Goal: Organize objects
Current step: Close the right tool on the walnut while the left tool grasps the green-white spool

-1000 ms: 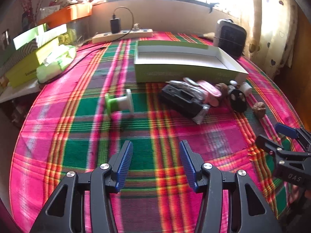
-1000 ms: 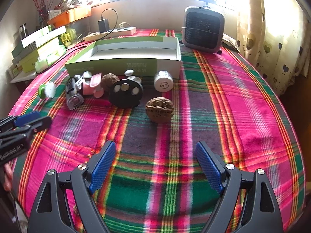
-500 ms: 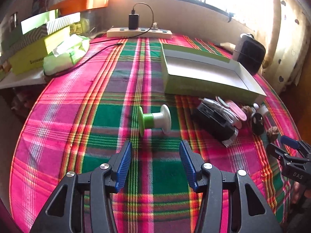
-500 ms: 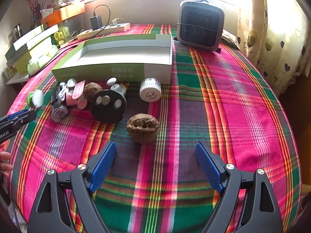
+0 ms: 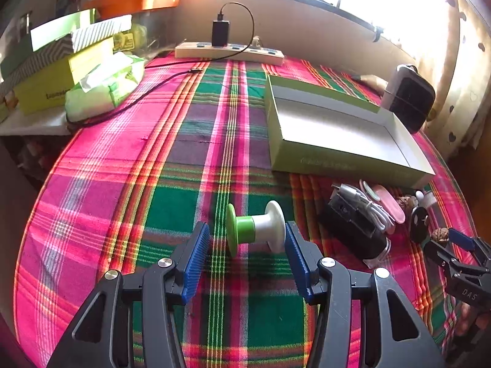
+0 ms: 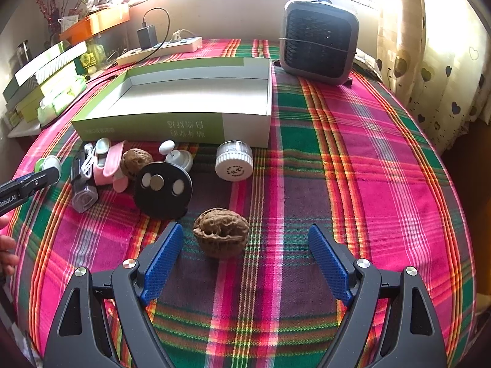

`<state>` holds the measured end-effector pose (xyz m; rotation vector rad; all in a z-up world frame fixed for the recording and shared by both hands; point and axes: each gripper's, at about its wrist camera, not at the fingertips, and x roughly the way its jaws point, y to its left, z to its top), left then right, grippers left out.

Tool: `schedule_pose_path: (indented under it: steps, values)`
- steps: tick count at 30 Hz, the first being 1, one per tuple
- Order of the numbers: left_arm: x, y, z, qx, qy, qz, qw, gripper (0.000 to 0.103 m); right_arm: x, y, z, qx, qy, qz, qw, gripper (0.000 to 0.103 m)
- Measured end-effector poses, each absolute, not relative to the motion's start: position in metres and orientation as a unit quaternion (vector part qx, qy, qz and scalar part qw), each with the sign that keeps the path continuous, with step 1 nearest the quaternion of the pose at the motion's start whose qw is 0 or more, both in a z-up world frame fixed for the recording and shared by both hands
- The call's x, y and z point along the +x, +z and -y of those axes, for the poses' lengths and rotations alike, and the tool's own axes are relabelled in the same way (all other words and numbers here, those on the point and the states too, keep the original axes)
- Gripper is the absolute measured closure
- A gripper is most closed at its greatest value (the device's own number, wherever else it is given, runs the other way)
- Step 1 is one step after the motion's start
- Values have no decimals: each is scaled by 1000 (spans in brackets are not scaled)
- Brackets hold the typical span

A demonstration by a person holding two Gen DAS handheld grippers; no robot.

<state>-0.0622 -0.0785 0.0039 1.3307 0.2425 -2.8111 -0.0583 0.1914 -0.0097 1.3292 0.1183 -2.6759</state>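
Straddling the green-and-white spool [image 5: 256, 230], left tongs [image 5: 247, 259] spread wide, blue pads [image 5: 196, 259] flanking both flanges, right pad just beside the white flange, left pad apart from the green one; nothing gripped. Spool lying on its side on the plaid cloth of the counter [image 5: 153, 184]. Right tongs [image 6: 245, 263] likewise gaping, holding nothing, with a walnut [image 6: 221, 232] resting on the cloth between the tips, nearer the left pad, touching neither.

Just past the walnut: black round disc [image 6: 162, 194] bearing three small round pieces, white ribbed cap [image 6: 234, 161], second walnut [image 6: 136, 159], pink case [image 6: 112, 164], dark clear-cased gadget [image 6: 81, 184] wrapped with a white cable, all clustered close before the box. Left tongs poking in at the left edge of the right view.

Farther back: open green-and-white box [image 6: 172, 125], shallow and bare inside. Beyond it, small grey heater [image 6: 319, 46] to the right, power strip [image 5: 228, 52] with a black charger plugged in, against the wall. Stacked boxes [image 5: 58, 70] and a tissue pack [image 5: 104, 89] off the counter's far left.
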Motion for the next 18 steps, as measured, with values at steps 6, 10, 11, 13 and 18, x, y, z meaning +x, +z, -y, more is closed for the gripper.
schedule_pose_path:
  steps: [6, 10, 11, 13, 18]
  values:
    - [-66, 3, 78, 428, -901, -71, 25, 54, -61, -9, -195, 442, -894, -33, 67, 27]
    - [-67, 4, 79, 433, -898, -72, 28, 55, -61, -8, -197, 441, -895, -32, 64, 28]
    - [-67, 4, 78, 433, -898, -72, 29, 55, -61, -8, -197, 441, -895, -32, 63, 31]
    - [-67, 4, 77, 433, -898, -71, 32, 56, -60, -7, -199, 439, -896, -30, 63, 36]
    - [-70, 4, 78, 436, -896, -65, 40, 66, -60, -6, -198, 437, -897, -30, 62, 49]
